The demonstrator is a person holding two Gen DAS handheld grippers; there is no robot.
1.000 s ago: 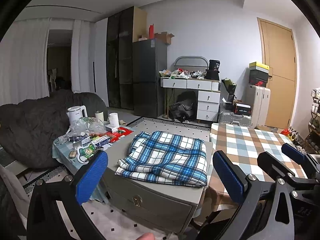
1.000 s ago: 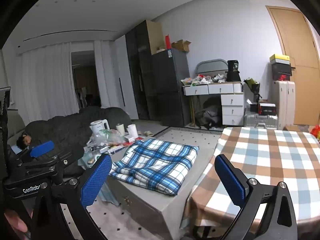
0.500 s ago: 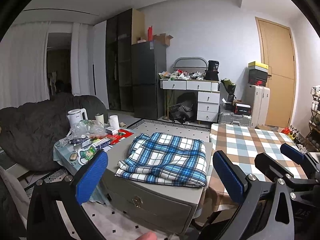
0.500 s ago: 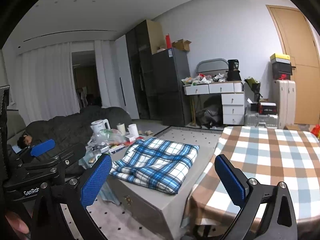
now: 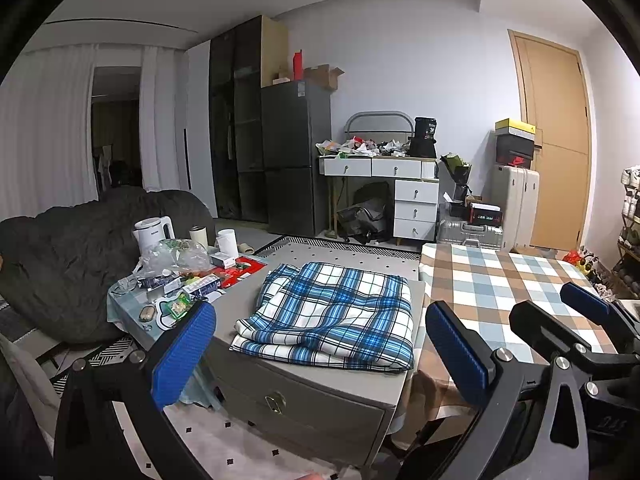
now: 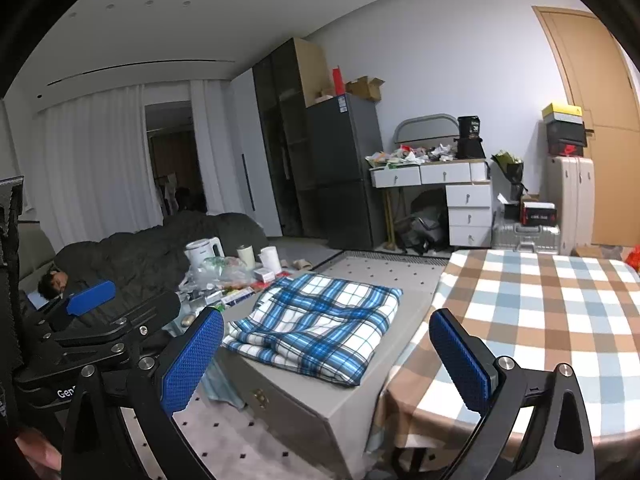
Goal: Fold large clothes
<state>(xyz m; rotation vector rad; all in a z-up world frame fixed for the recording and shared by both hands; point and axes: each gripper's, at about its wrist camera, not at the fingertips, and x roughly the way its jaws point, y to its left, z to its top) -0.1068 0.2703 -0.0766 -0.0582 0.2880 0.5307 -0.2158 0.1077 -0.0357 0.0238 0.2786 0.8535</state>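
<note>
Grey drawer chest [image 5: 320, 392] carries the folded blue plaid cloth [image 5: 332, 316] beside a checked table [image 5: 500, 280]; both grippers' jaws gape empty.

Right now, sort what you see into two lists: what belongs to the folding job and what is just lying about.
For the job:
- plaid cloth, lying folded
- grey chest under it
- left gripper, open
- right gripper, open

Lying about:
- kettle
- plastic bag
- cups
- checked tablecloth
- suitcase

Even, soft indoor light is seen; edges are strongly bent and vignetted black; focus is kept sharp throughout.
</note>
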